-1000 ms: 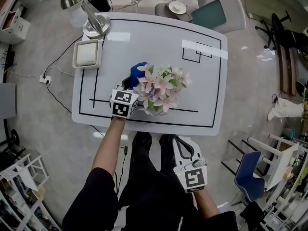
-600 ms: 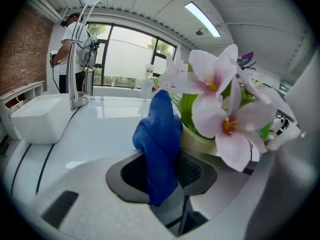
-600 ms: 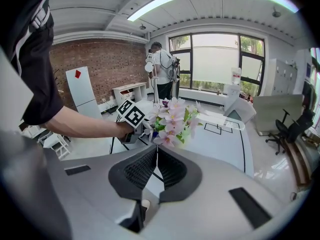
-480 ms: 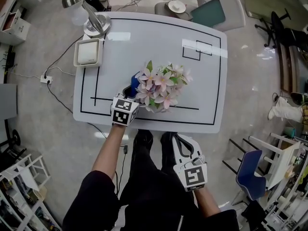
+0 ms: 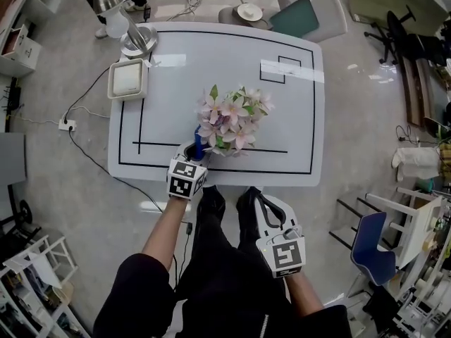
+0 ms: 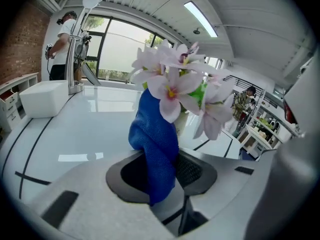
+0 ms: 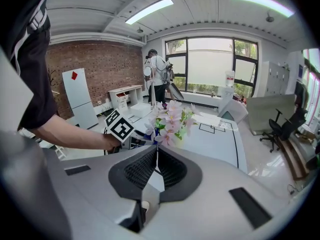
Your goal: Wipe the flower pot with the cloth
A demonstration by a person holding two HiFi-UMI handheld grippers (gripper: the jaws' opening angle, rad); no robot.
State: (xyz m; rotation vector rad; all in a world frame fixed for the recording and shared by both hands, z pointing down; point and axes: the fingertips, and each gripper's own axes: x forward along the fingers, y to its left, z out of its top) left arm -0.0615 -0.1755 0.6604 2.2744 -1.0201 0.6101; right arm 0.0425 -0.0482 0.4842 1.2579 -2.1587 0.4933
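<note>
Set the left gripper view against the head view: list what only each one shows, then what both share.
Only the left gripper view: the left gripper shut on the blue cloth, and the pot, its pale side behind the cloth. Only the head view: the right gripper off the table, over the person's legs, and the teal chair. Both: the pink flowers, white table and lamp.

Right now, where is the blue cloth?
In the head view the blue cloth is near the front edge of the table, clamped in the left gripper, just left of the flowers.
</note>
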